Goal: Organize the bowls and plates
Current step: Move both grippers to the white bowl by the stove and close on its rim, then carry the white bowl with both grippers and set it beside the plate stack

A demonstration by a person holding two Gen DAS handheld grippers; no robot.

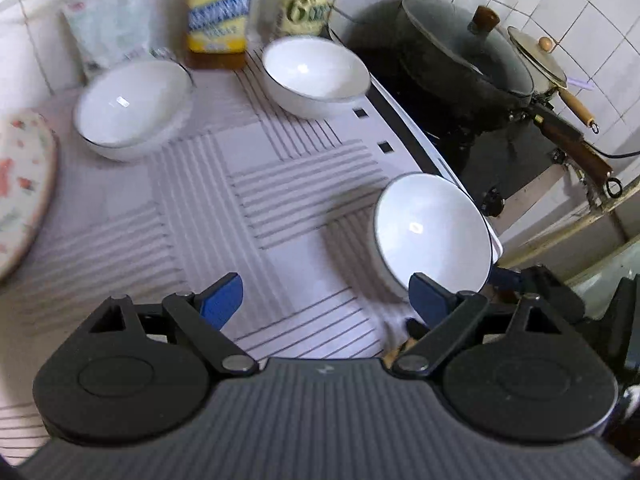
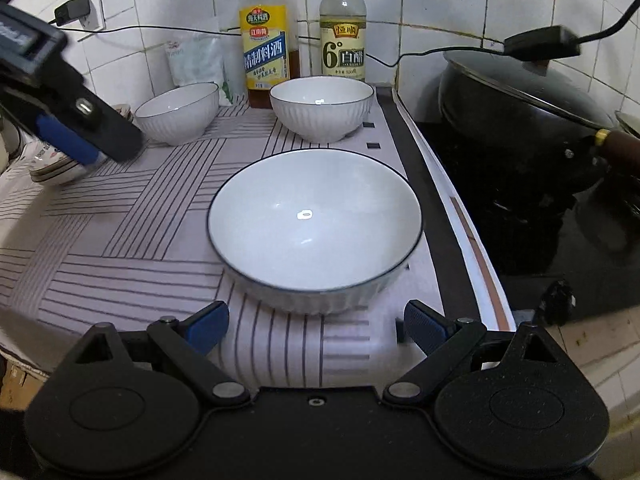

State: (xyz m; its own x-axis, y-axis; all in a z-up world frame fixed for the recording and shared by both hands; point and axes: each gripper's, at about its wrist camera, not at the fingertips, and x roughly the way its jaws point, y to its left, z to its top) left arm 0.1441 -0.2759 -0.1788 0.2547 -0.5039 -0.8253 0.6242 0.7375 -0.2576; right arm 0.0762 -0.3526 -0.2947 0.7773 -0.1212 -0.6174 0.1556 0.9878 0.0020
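Three white bowls with dark rims stand on the striped mat. The near bowl [image 2: 316,220] sits just ahead of my open, empty right gripper [image 2: 316,326]; it also shows in the left wrist view [image 1: 434,226]. A second bowl [image 2: 322,110] stands at the back by the bottles and also shows in the left wrist view [image 1: 316,74]. A third bowl [image 2: 178,114] at the back left looks stacked on another in the left wrist view [image 1: 134,108]. My left gripper [image 1: 326,300] is open and empty above the mat. A flowered plate [image 1: 22,188] lies at the left.
Two bottles [image 2: 266,40] [image 2: 343,28] and a bag [image 2: 196,60] stand against the tiled wall. A black lidded wok [image 2: 520,108] sits on the stove at the right, its handle [image 1: 576,144] pointing outward. Stacked small dishes [image 2: 52,164] lie at the mat's left edge.
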